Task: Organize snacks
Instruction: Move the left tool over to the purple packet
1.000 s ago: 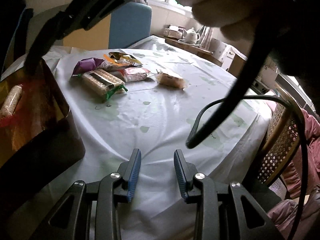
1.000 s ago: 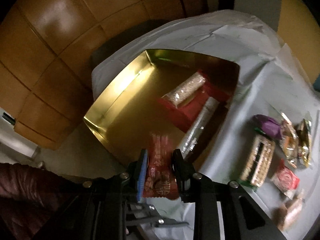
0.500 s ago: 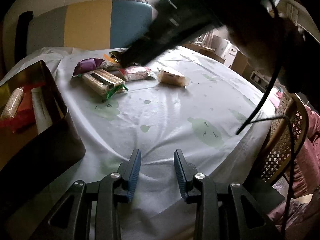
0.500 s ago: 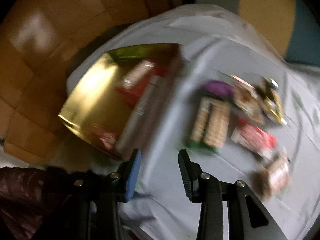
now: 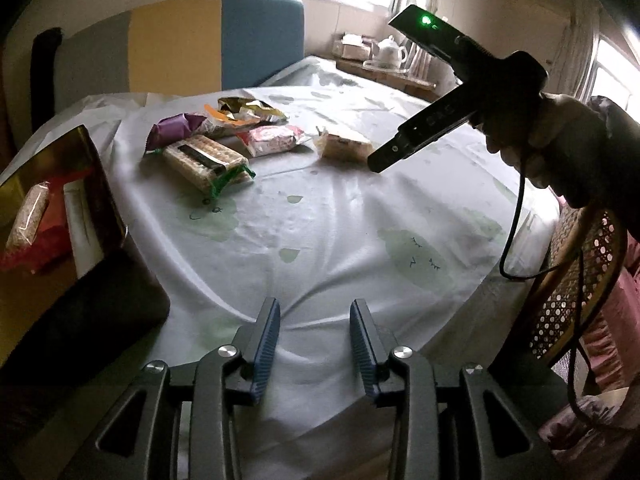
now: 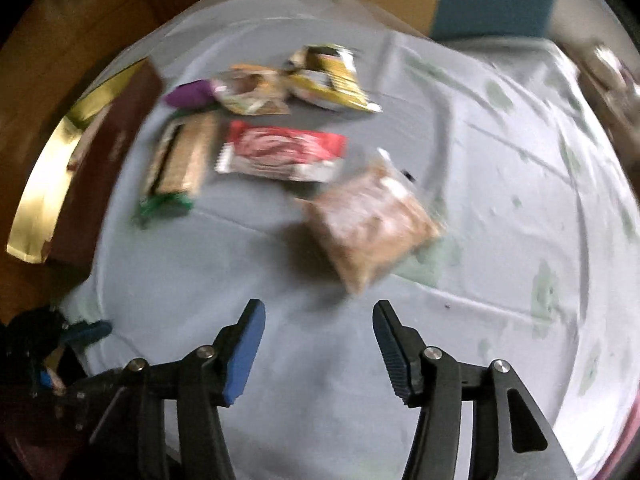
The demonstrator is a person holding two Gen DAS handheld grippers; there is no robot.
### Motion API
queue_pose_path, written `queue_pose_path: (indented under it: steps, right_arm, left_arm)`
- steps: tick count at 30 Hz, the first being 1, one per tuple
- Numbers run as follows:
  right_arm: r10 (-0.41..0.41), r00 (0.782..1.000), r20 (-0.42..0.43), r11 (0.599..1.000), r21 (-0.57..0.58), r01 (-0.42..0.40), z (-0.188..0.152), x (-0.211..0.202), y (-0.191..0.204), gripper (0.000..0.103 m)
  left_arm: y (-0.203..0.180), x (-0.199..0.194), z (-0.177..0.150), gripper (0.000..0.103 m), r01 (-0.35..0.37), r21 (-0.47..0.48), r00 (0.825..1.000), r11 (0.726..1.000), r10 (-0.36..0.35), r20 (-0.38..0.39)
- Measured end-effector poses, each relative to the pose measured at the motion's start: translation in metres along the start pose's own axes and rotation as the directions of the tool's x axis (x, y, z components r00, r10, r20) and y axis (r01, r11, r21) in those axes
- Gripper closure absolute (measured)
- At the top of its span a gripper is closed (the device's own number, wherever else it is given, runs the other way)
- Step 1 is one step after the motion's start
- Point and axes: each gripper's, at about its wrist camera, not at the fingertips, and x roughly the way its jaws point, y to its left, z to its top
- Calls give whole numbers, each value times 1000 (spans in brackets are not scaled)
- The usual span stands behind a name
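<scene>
1. Snacks in crinkly wrappers lie grouped on the far left part of the bench, which is covered with a pale cloth printed with faint green shapes: a purple foil packet, a clear-wrapped block of tan crackers with a green end, a red-and-white wrapped bar, a yellow-and-gold crumpled bag, and a clear pouch of brown crumbly cake set a little apart to the right.
2. A dark box with a gold-lined inside stands at the bench's left edge; the left wrist view looks into it and shows a long oat-coloured bar, a red packet and a pale stick inside.
3. The right wrist view shows only that box's outer wall and gold rim, but looks down on the loose snacks, somewhat blurred.
4. The left tool hangs low over bare cloth, its jaws a small way apart and having just opened slightly, with nothing between them.
5. The right tool, seen whole only from the left view with a hand around its grip, has its jaws parted wider, having just been opening, and empty, just short of the brown pouch.
</scene>
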Motion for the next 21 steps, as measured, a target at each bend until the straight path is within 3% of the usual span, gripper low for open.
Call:
queue_pose_path:
  steps: [3, 5, 9, 12, 15, 18, 21]
  right_arm:
    - [-52, 999, -18, 998, 27, 52, 2, 6, -7, 41]
    - [-44, 999, -21, 998, 33, 45, 3, 6, -10, 38]
    - [-37, 999, 7, 999, 14, 37, 6, -1, -8, 30]
    - [-33, 999, 25, 999, 5, 33, 10, -4, 1, 30]
    - [-26, 998, 51, 1000, 8, 26, 6, -15, 6, 26]
    - [-24, 997, 80, 999, 24, 23, 7, -23, 8, 26]
    - [-21, 995, 93, 999, 27, 19, 6, -25, 7, 26]
  left_arm:
    - [-1, 2, 11, 66, 2, -24, 999, 1000, -3, -54]
    - [-1, 1, 21, 66, 17, -55, 998, 998, -20, -66]
    - [-9, -11, 52, 66, 6, -37, 1000, 999, -7, -24]
    - [-7, -17, 86, 66, -52, -25, 999, 998, 52, -1]
    - [12, -12, 119, 66, -126, -63, 992, 990, 125, -21]
    - [48, -1, 143, 65, -139, -183, 988, 973, 125, -86]
    - [77, 11, 157, 54, -158, -213, 983, 964, 133, -126]
